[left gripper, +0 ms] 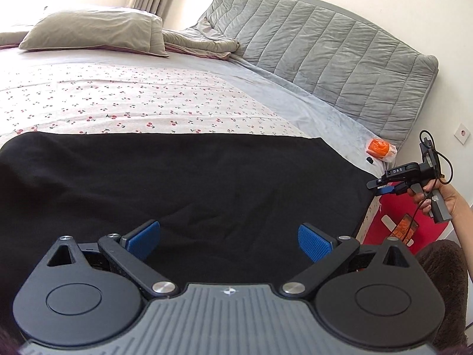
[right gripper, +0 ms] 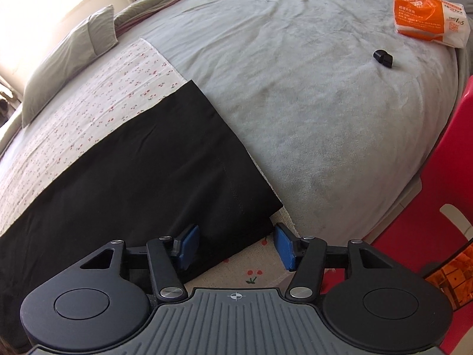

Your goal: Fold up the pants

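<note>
A bed (right gripper: 310,112) is covered by a grey sheet, with a cherry-print cloth (left gripper: 133,97) spread over part of it. A quilted headboard (left gripper: 325,47) and a pillow (left gripper: 94,32) are seen at the far side. Black pants (left gripper: 183,183) are laid flat on the cloth, at the near edge of the bed. The left gripper (left gripper: 229,241) is held above the pants, its blue pads spread wide and nothing between them. The right gripper (right gripper: 236,247) is parted likewise, with the pants' corner between its pads, ungripped. An orange packet (right gripper: 430,20) and a small black object (right gripper: 383,57) are seen on the sheet, well apart from the pants.
</note>
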Motion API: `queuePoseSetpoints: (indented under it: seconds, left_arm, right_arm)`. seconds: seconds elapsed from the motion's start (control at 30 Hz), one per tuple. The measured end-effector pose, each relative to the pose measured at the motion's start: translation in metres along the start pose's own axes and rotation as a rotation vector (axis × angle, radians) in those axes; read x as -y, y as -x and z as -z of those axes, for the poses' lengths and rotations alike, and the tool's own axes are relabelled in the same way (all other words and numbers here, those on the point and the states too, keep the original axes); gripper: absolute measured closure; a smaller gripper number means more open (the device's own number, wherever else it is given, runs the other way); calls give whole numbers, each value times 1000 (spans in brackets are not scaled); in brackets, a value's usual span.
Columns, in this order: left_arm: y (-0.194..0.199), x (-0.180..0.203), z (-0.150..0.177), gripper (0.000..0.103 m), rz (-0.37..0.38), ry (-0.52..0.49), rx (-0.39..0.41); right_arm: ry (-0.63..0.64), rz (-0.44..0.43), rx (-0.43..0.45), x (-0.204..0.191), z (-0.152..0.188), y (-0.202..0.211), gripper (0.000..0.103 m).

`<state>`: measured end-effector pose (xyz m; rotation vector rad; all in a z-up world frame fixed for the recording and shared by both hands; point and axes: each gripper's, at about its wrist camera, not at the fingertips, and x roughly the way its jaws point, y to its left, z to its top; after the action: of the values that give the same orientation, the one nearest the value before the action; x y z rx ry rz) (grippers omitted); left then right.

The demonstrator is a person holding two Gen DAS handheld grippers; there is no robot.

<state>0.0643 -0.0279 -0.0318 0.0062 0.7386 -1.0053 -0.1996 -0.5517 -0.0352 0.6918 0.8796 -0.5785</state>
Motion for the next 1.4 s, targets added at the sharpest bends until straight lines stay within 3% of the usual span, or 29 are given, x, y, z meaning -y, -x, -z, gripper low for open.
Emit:
queuePoseSetpoints:
  seconds: [0.07, 0.13, 0.23, 0.33, 0.43, 0.6, 0.77, 0.93, 1.13, 1.4]
  left_arm:
    - [-2, 0, 1, 2, -2, 3, -7]
    - [-4, -2, 2, 2, -8, 11, -14]
    - [-8, -3, 2, 2, -13, 33, -21]
    - [-12, -6, 1, 5, 0, 82, -35]
    - [-18, -12, -2, 17, 31, 151, -59]
    - [-24, -15, -3, 23, 71, 221, -70]
    - [-28, -22, -4, 24, 128, 320, -65]
    - [-34, -32, -1, 25, 201, 438, -64]
    - [-44, -35, -3, 27, 237, 510, -65]
    - [-57, -42, -11, 36, 238, 598, -49]
  right_arm:
    - [4, 22, 17, -3, -1, 0, 66]
    - [-2, 17, 36, -4, -2, 3, 83]
    - [36, 18, 87, -19, -3, 11, 88]
    - [98, 11, 128, -43, -5, 18, 89]
    - [184, -11, 155, -73, -8, 23, 90]
    - [359, -66, 171, -139, -6, 23, 90]
    - [534, -152, 146, -207, 15, 11, 90]
    - [705, -259, 73, -267, 58, -7, 90]
    - [871, -302, 1, -310, 106, -19, 90]
    - [932, -449, -59, -333, 125, -8, 90]
